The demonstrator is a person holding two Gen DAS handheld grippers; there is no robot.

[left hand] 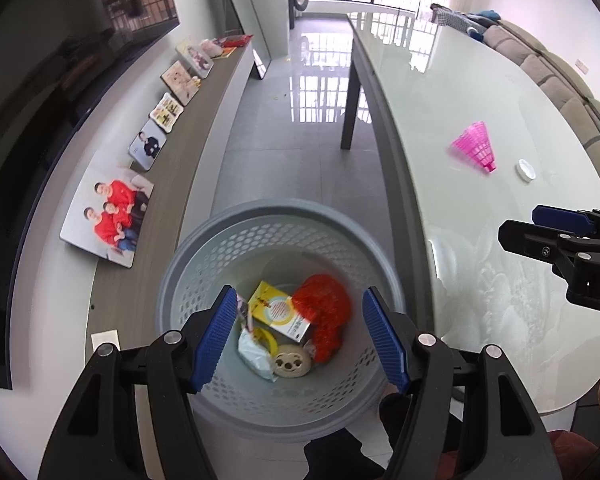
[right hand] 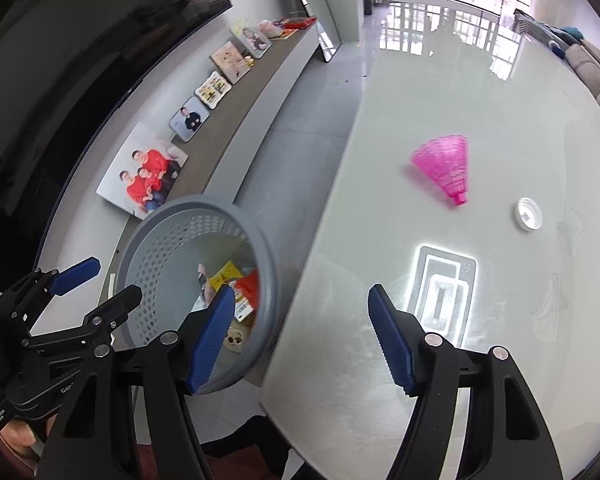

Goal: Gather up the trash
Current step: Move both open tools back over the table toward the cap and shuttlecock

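A grey perforated trash basket (left hand: 204,248) (right hand: 152,236) stands on the floor beside the table. Inside lie a yellow box (left hand: 278,310), red netting (left hand: 326,316), a white bag (left hand: 254,350) and a round beige piece (left hand: 292,364). My left gripper (left hand: 300,340) hangs open above the basket with nothing between its blue pads. My right gripper (right hand: 304,344) is open and empty over the table's near edge. On the pale glass table (right hand: 500,340) lie a pink shuttlecock (right hand: 444,168) (left hand: 476,146) and a small white lid (right hand: 528,214) (left hand: 526,170).
A long low shelf (left hand: 204,120) along the left wall carries several propped photo prints (left hand: 108,208). A dark screen (left hand: 40,92) hangs above it. A beige sofa (left hand: 560,80) runs behind the table. Grey tiled floor (left hand: 284,128) lies between shelf and table.
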